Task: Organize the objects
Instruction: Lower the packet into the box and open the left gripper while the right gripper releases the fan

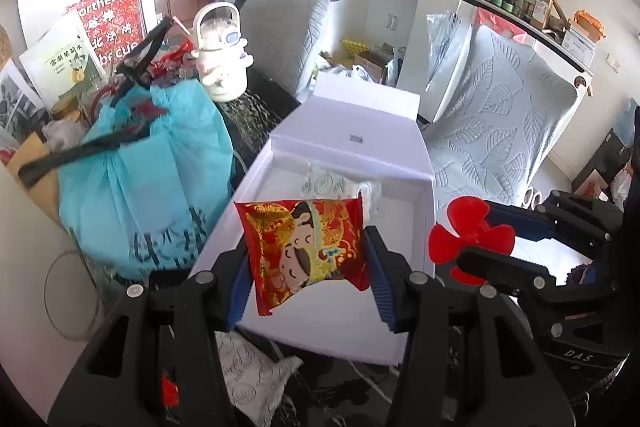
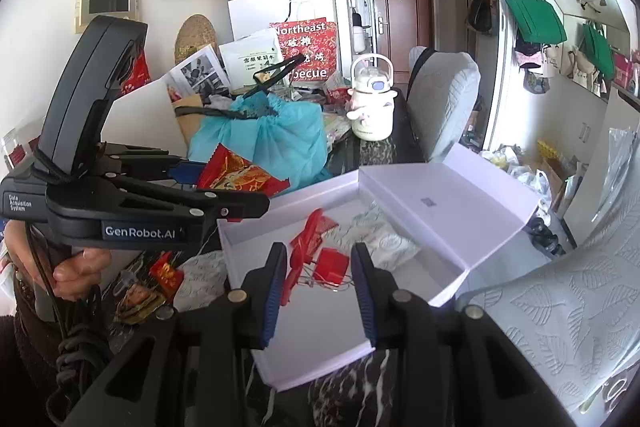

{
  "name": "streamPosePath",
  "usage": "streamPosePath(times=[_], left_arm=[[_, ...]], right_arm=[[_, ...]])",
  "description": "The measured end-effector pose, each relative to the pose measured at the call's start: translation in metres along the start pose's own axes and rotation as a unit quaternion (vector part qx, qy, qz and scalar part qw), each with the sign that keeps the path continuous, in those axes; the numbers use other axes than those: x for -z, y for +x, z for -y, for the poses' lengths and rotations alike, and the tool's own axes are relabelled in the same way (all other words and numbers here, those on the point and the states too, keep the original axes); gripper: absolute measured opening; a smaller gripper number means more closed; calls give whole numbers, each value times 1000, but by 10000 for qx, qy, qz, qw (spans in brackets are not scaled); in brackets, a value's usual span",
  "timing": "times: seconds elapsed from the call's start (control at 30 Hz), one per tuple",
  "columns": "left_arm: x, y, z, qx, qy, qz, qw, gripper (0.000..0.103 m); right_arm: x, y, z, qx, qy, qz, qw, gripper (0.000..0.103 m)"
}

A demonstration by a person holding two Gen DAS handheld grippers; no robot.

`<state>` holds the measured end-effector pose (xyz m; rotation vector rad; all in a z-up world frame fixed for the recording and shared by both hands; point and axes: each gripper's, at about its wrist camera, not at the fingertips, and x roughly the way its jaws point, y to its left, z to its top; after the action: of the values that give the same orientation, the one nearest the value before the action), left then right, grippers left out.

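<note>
Red-gold cartoon-printed foil packet (image 1: 306, 247) clamped in left hand-held gripper (image 1: 306, 267) over white box (image 1: 400, 341).

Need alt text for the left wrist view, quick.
The left gripper holds a red snack packet over an open white box. At right, the right gripper holds a red flower-shaped item. A blue bag sits left.

White box (image 1: 426, 227) open above (raised lid (image 1: 360, 131) behind); blue bag (image 1: 148, 179) crowds left.
</note>
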<state>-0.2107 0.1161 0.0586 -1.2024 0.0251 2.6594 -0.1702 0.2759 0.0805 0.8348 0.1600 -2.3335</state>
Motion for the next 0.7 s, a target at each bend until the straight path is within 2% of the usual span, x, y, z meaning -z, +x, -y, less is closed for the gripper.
streamPosePath(times=[0.17,0.47,0.7], left_arm=[[-7,21,-7,-175,-17,-78,9998,49],[-4,49,-18,-472,-83,-217,9986,49],[0,66,-17,-538,-37,-320,9980,49]], right_arm=[[-16,18,7,46,-98,-40,9999,33],[-31,61,20,-170,-30,-256,9995,33],[-25,76,32,-166,67,-459,9988,33]])
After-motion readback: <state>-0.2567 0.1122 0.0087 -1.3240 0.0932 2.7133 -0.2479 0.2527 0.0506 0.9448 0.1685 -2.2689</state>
